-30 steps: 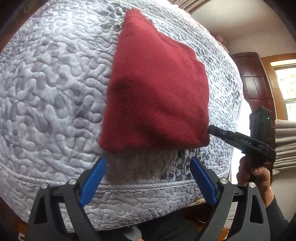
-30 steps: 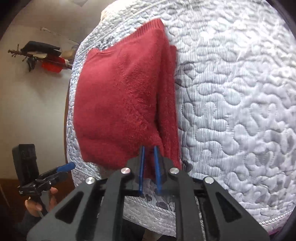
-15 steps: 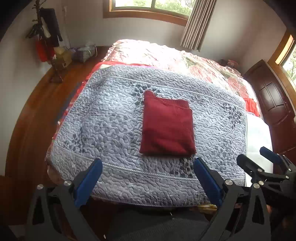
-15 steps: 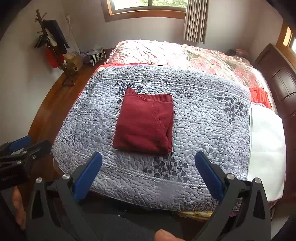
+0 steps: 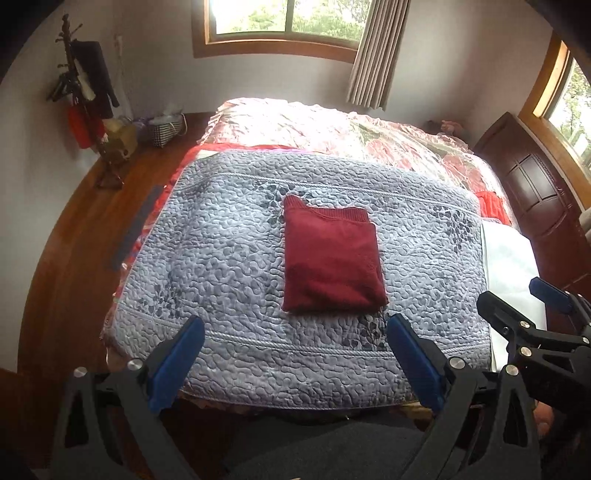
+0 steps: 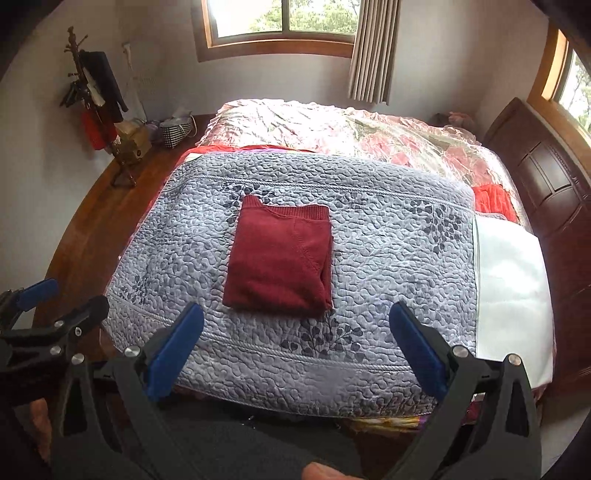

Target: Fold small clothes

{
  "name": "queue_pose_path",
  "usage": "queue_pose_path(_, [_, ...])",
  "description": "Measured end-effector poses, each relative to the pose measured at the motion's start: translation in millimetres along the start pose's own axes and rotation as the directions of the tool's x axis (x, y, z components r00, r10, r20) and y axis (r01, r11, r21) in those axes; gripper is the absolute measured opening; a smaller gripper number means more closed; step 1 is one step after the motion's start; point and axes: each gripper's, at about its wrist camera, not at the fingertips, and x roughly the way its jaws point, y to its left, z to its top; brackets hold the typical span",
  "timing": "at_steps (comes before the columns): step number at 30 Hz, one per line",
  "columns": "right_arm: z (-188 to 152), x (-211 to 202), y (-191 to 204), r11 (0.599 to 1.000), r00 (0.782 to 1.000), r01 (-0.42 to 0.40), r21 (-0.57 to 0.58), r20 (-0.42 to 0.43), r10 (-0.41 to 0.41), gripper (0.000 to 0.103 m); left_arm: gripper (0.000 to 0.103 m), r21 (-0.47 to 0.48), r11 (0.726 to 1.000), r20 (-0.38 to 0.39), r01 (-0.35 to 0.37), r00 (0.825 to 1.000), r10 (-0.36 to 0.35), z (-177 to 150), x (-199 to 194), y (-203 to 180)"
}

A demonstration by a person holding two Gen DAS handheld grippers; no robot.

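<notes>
Dark-red knit sweater folded mid-frame on grey quilted bedspread; left gripper and right gripper wide open, empty. Leave the fold undisturbed.

Sweater folded, flat on quilt, near its middle. Quilt on bed, toward the foot. Sheet just right of quilt. Headboard at right. Coat rack on floor, left of bed. Window behind bed.
</notes>
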Motion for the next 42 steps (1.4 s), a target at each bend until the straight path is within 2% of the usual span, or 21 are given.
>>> queue_pose_path(19, [4.9, 0.8, 5.0, 0.999, 1.0, -0.027, -0.026, -0.003, 0.027, 0.1, 0.099, -0.011, 1.0, 0.011, -0.026, 1.0, 0.026, 5.2, -4.2, 2.2])
queue_pose_path(33, [10.7, 0.5, -1.1, 1.0, 1.0, -0.01, 0.005, 0.008, 0.01, 0.1, 0.099, 0.007, 1.0, 0.01, -0.011, 1.0, 0.011, 10.8, -0.2, -2.8])
queue_pose_path(42, [11.3, 0.6, 1.1, 1.0, 0.999, -0.028, 0.005, 0.024, 0.028, 0.1, 0.099, 0.017, 1.0, -0.003, -0.006, 1.0, 0.006, 12.6, 4.1, -5.8])
